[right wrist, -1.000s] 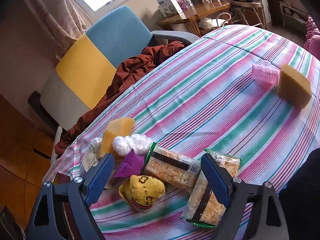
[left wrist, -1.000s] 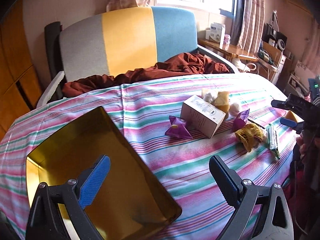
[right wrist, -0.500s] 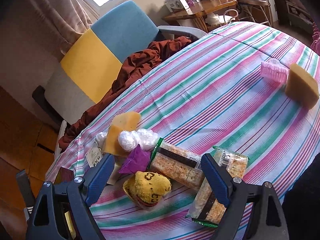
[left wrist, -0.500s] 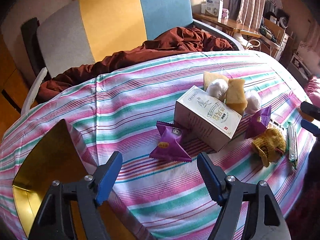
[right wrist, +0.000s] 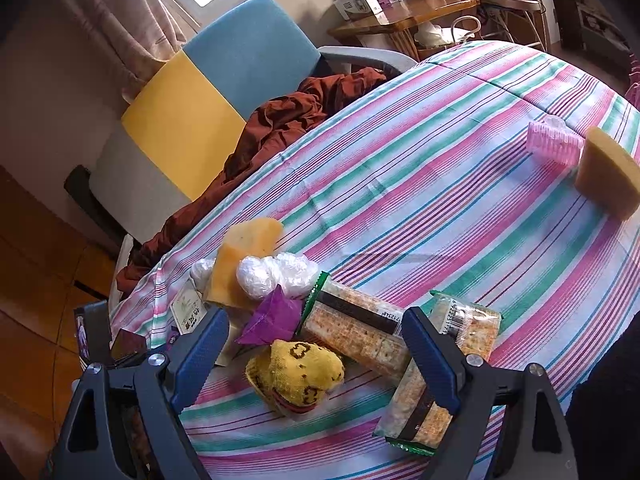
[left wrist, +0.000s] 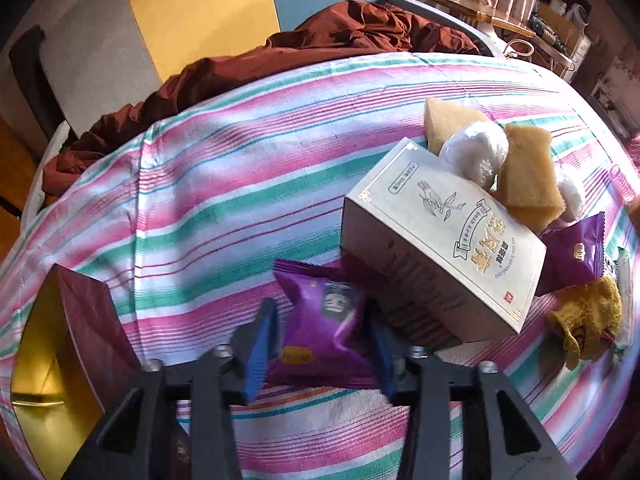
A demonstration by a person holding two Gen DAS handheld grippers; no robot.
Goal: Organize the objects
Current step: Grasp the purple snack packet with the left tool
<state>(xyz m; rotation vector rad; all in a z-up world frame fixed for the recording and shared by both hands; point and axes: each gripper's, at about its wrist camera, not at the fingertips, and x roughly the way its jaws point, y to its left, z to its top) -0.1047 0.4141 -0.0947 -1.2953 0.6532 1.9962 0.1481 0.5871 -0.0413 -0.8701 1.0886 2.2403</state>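
Observation:
In the left wrist view my left gripper (left wrist: 322, 328) has its blue fingers closed against both sides of a purple snack packet (left wrist: 324, 332) lying on the striped tablecloth. A cream box (left wrist: 440, 240) lies just right of it. A gold-lined box (left wrist: 44, 364) stands open at the left. My right gripper (right wrist: 316, 344) is open and empty above a yellow knitted pouch (right wrist: 298, 372), with another purple packet (right wrist: 272, 320) and two cracker packs (right wrist: 356, 328) between and beyond its fingers.
Yellow sponges (left wrist: 528, 180) and white plastic-wrapped balls (left wrist: 476, 152) lie behind the cream box. A pink comb-like item (right wrist: 554, 144) and a sponge wedge (right wrist: 610, 176) sit at the far right. A chair (right wrist: 208, 92) with a brown cloth (left wrist: 320, 48) stands behind the table.
My left gripper moved forward and right from over the gold box to the purple packet and closed its fingers on it. The right gripper stayed open, almost still.

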